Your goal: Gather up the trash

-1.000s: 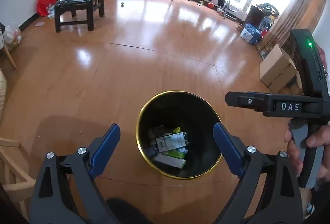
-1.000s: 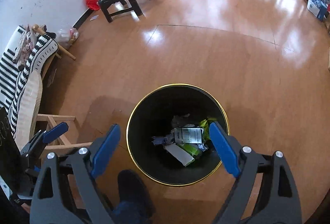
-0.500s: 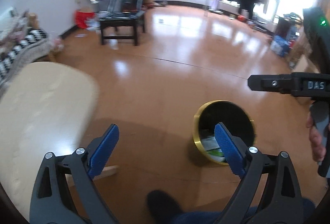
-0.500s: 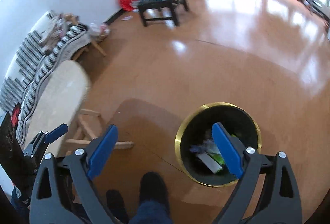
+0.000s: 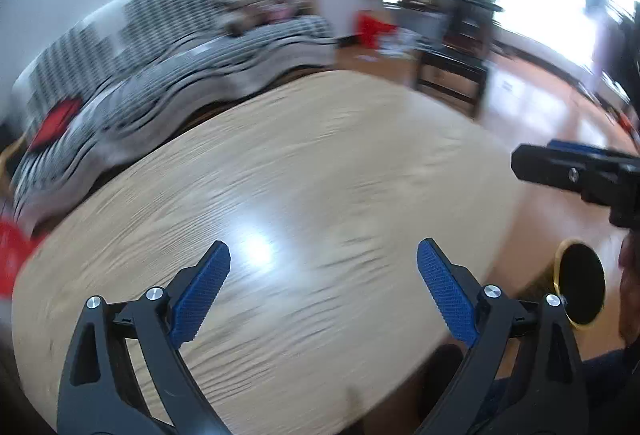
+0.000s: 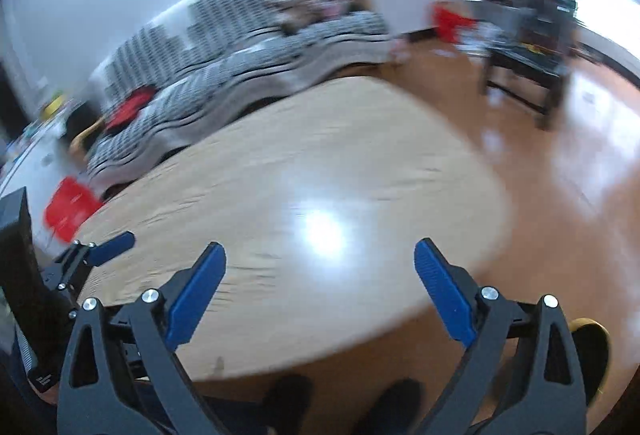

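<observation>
Left wrist view: the left hand-held gripper (image 5: 322, 275) has its blue pads spread wide with nothing between them, hanging over a pale wooden worktop (image 5: 280, 175). At the right edge of this view the right hand-held gripper (image 5: 576, 175) shows as a dark body, and below it, on the floor past the worktop's right rim, stands the bin (image 5: 580, 289), black inside with a gold rim, its mouth facing up; what lies in it cannot be made out here.

The right wrist view shows the right hand-held gripper (image 6: 320, 275) released too, jaws wide and empty, over the same worktop (image 6: 320, 163). Only a sliver of the bin (image 6: 592, 347) shows at the lower right, behind the right finger. At the left edge the left hand-held gripper (image 6: 108, 249) is seen from the side. Two dark shoes (image 6: 288, 399) appear near the bottom, under the worktop's near rim, which the left view hardly shows.

Beyond the worktop lies a black-and-white striped sofa (image 6: 240, 75) against a white wall, with red things on it. An orange-brown wooden floor (image 6: 580, 163) stretches right, to a dark chair (image 6: 528, 67) and a bright window. Both views are blurred.
</observation>
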A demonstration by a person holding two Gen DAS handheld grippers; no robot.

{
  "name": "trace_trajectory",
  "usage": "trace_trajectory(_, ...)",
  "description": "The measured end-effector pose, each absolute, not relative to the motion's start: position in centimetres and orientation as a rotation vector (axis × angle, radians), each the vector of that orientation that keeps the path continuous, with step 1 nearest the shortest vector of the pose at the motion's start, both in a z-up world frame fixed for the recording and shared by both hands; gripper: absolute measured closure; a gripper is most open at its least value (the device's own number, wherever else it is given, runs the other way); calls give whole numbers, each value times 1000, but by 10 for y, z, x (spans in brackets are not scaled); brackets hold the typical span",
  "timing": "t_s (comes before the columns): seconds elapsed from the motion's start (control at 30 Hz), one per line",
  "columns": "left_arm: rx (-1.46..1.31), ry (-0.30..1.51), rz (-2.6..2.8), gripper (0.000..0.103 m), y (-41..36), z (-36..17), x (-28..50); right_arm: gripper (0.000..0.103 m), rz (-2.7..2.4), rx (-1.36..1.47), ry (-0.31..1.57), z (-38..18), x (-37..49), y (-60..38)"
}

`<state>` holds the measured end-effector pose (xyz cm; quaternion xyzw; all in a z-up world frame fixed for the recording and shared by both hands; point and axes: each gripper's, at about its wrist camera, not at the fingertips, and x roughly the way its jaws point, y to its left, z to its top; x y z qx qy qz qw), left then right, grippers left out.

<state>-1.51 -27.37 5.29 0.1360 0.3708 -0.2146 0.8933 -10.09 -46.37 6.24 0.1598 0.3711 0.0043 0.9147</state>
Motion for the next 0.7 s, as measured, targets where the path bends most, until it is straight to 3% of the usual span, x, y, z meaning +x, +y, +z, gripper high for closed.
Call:
trace_trajectory(0.37,69,796,-98,10,-85,52,19,10,224,128,772,62,-23,-294)
trace_trajectory(0.7,-51,829,-4,10,-32,26,25,9,246,35,842,25,6,-263)
